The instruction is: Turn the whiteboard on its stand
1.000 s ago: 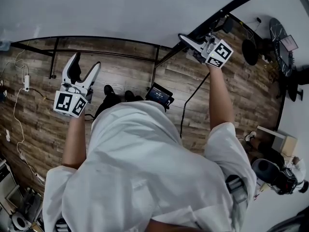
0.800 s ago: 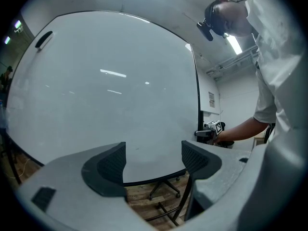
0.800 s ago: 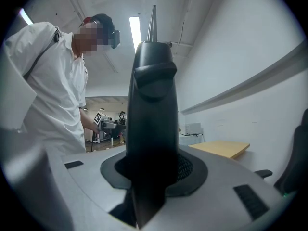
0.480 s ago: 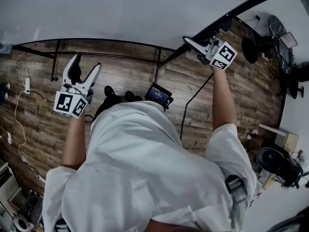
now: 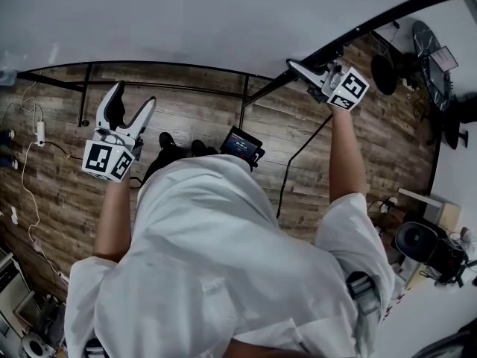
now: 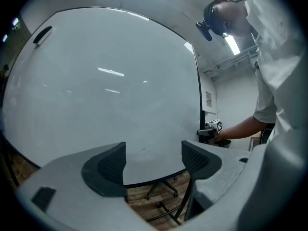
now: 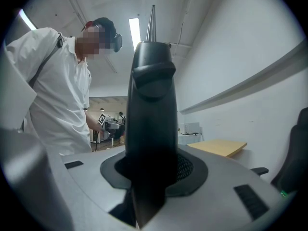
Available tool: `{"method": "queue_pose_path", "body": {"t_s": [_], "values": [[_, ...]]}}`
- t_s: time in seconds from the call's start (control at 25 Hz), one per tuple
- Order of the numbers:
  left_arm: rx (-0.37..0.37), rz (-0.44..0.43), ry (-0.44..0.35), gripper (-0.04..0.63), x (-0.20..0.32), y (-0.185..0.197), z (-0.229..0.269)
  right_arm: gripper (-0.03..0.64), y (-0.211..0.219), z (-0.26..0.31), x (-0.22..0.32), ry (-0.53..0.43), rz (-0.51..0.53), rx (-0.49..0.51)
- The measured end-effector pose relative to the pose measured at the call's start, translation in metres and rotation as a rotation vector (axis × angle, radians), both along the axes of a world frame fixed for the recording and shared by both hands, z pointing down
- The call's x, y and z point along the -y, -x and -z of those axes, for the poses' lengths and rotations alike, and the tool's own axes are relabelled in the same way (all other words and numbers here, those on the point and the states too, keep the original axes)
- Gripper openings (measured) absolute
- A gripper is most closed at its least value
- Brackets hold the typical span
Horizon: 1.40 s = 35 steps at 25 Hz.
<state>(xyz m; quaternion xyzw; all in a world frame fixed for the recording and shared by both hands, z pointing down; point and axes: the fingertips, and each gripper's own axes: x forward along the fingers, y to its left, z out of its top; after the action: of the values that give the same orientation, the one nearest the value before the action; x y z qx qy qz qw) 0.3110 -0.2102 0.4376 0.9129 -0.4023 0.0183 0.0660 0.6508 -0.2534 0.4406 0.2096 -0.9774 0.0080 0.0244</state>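
Note:
The whiteboard (image 5: 223,13) fills the top of the head view, a wide white panel in a black frame, and it also fills the left gripper view (image 6: 106,81). My right gripper (image 5: 299,71) is shut on the black frame at the board's right edge; in the right gripper view that frame bar (image 7: 151,105) stands upright between the jaws (image 7: 151,170). My left gripper (image 5: 133,97) hangs open in front of the board's lower edge, nothing between its pads (image 6: 154,160). The stand's black rails (image 5: 171,86) run under the board.
On the wood floor below lie a small screen device (image 5: 244,145), a power strip (image 5: 41,129) with cables, and a dark cable (image 5: 294,155). Black equipment (image 5: 428,58) and a box (image 5: 432,215) crowd the right side. The stand's wheeled legs (image 6: 163,196) show under the board.
My right gripper has moved right and slightly farther away with the board's edge in it, swinging that end of the frame. The left gripper has stayed in place.

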Motion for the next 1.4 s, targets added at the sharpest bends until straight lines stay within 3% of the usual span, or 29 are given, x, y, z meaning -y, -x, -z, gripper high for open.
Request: {"method": "queue_pose_path", "body": {"t_s": [0.64,0.8,0.96,1.12,1.4], "values": [[-0.021,-0.007,0.016,0.348,0.001,0.009,-0.005,0.146,-0.013,0.004,-0.004,0.025,-0.077,0.02],[-0.044,-0.012,0.015,0.348,0.003,0.013,-0.008,0.201,-0.031,0.017,-0.015,0.008,-0.195,0.063],[-0.059,-0.018,0.009,0.348,0.007,0.012,-0.006,0.2,-0.067,0.034,-0.035,-0.03,-0.421,0.171],[-0.072,-0.034,-0.004,0.348,0.009,0.012,-0.002,0.161,-0.075,0.046,-0.068,-0.073,-0.582,0.16],[-0.091,-0.03,-0.041,0.347,0.013,0.039,0.009,0.031,0.008,0.076,-0.103,-0.079,-0.605,0.163]]}}
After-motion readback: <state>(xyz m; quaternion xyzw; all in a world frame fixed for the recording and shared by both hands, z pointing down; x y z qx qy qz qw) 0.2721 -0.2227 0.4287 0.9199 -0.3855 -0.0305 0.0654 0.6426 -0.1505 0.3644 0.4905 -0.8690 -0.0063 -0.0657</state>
